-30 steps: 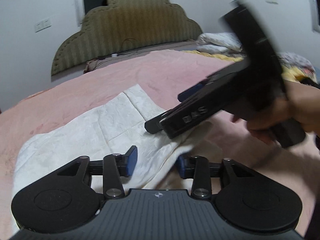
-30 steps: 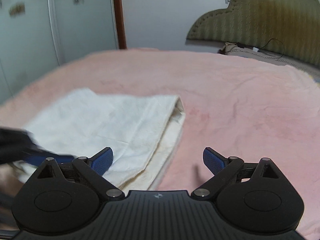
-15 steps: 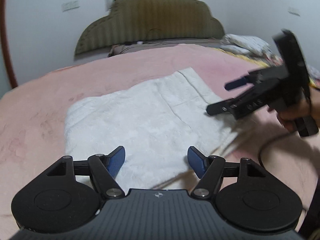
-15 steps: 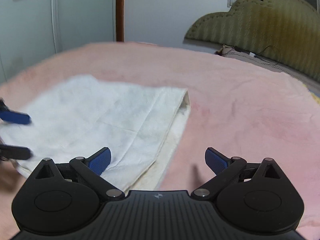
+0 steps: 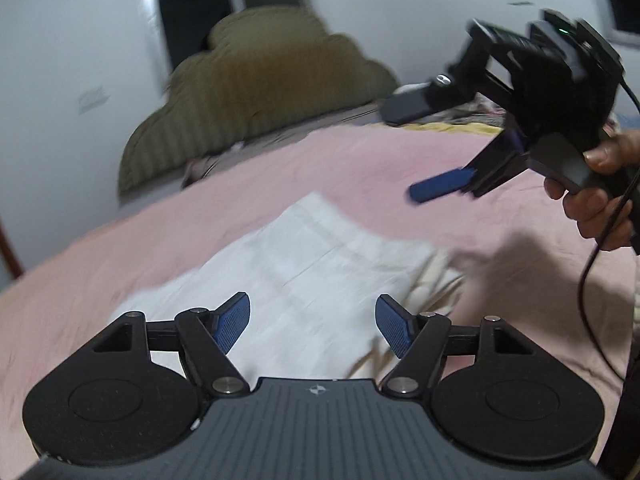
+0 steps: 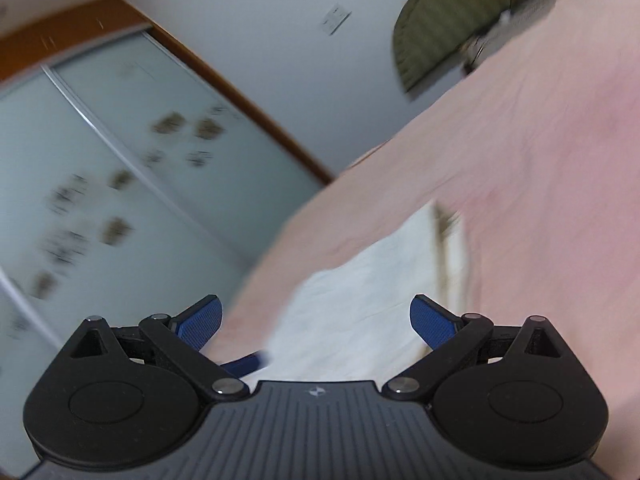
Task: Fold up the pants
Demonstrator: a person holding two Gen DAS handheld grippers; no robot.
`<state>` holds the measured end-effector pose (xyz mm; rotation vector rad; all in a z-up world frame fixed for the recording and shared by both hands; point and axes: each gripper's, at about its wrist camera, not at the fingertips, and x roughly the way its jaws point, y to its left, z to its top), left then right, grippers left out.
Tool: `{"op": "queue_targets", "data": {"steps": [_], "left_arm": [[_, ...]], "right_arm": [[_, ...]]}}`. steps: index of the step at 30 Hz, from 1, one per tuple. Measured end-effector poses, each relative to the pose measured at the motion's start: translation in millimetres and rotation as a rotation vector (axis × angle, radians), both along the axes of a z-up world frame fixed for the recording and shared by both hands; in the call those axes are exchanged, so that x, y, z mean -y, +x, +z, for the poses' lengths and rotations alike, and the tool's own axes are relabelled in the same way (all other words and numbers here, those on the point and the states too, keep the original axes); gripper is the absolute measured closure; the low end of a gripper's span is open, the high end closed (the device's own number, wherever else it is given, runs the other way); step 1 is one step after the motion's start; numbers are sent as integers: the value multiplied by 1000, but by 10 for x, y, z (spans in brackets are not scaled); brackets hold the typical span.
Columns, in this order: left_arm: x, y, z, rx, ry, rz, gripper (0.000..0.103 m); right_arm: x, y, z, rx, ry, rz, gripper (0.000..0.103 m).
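Note:
The white pants [image 5: 312,264] lie folded into a flat rectangle on the pink bedspread [image 5: 360,160]. They also show in the right wrist view [image 6: 360,304]. My left gripper [image 5: 313,326] is open and empty, held above the near edge of the pants. My right gripper [image 6: 316,322] is open and empty, tilted and lifted above the pants. In the left wrist view the right gripper [image 5: 404,148] hangs in the air at the upper right, held by a hand [image 5: 600,196]. Both views are motion-blurred.
An olive padded headboard [image 5: 256,100] stands at the far end of the bed. Crumpled bedding [image 5: 480,116] lies at the far right. Sliding wardrobe doors [image 6: 100,184] and a wooden door frame [image 6: 240,100] stand beyond the bed's left side.
Both grippers have lifted away from the pants. The right gripper rose high and tilted. The left gripper pulled back and opened wider. The pants stay flat.

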<state>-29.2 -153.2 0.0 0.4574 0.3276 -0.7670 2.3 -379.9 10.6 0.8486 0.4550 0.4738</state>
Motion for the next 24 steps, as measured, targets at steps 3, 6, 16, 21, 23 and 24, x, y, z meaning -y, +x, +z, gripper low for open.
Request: {"op": "queue_targets", "data": {"steps": [3, 6, 16, 21, 23, 24], "left_arm": [[222, -60, -53, 35, 37, -53, 31], [407, -114, -127, 68, 72, -116, 39], [670, -16, -336, 123, 154, -110, 64], [785, -131, -426, 198, 223, -148, 72], [819, -137, -462, 200, 244, -155, 87], [825, -139, -472, 199, 246, -156, 89]], "right_arm": [[0, -40, -96, -28, 70, 33, 2], [14, -13, -101, -53, 46, 15, 2], [-48, -10, -216, -97, 53, 36, 1], [-55, 3, -245, -128, 49, 17, 1], [-55, -6, -250, -137, 36, 1, 1], [-58, -8, -244, -138, 31, -4, 1]]}}
